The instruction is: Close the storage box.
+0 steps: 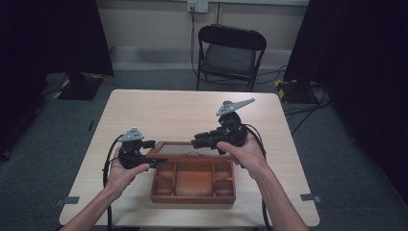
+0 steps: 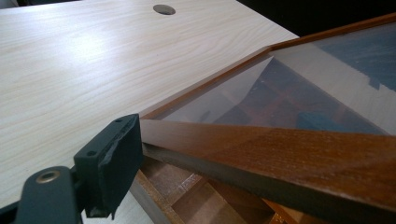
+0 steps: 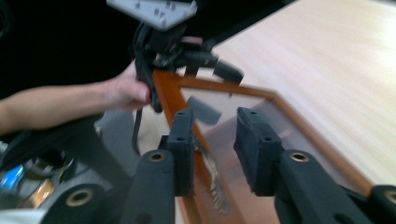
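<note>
A brown wooden box (image 1: 192,197) with several open compartments stands near the table's front edge. Its glass-paned lid (image 1: 180,143) is tilted up at the back. My left gripper (image 1: 158,153) is shut on the lid's left frame corner. In the left gripper view one pad (image 2: 114,163) lies against the frame (image 2: 289,154), and the other jaw is hidden. My right gripper (image 1: 195,143) hovers over the lid and points left. Its jaws (image 3: 215,135) stand apart with nothing between them. A thin metal chain (image 3: 215,189) hangs by the frame below them.
The pale wooden table (image 1: 183,108) stretches free behind the box, with a cable hole (image 2: 164,9) far back. A black folding chair (image 1: 231,53) stands beyond the far edge. Dark curtains flank both sides. Cables trail from both grippers.
</note>
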Available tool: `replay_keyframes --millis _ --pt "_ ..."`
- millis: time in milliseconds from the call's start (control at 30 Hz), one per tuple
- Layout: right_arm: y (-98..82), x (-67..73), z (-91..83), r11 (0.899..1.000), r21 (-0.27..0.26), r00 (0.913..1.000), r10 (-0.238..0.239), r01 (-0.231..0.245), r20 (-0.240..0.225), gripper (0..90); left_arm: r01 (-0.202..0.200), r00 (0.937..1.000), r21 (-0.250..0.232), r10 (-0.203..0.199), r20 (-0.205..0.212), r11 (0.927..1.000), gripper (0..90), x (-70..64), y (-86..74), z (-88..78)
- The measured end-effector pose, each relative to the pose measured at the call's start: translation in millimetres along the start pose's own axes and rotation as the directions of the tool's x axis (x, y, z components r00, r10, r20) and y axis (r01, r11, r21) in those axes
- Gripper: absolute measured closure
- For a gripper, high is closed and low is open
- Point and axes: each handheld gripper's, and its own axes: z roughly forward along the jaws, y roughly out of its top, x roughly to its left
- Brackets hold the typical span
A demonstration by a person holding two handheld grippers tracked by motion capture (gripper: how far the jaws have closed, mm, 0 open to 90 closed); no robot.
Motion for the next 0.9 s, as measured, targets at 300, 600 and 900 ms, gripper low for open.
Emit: replay_keyframes --millis 300,600,900 --pt "-7.8 -5.6 10.7 0.996 0.083 0.9997 0.025 -0.025 0.002 73.1 0.002 1.0000 0.005 -0.002 -0.009 1.0000 15.8 -0.5 -1.5 1.2" --pt "-10.1 -2.4 15.8 0.994 0.102 0.9992 0.029 -0.026 -0.028 75.2 0.004 0.9999 0.012 -0.003 -0.012 0.9999 15.8 -0.8 -1.9 0.9" --pt "-12.5 -4.7 23.4 0.991 0.120 0.9971 0.068 -0.064 -0.033 75.7 -0.013 0.9999 0.025 0.014 -0.010 0.9996 15.8 0.4 -4.8 1.5"
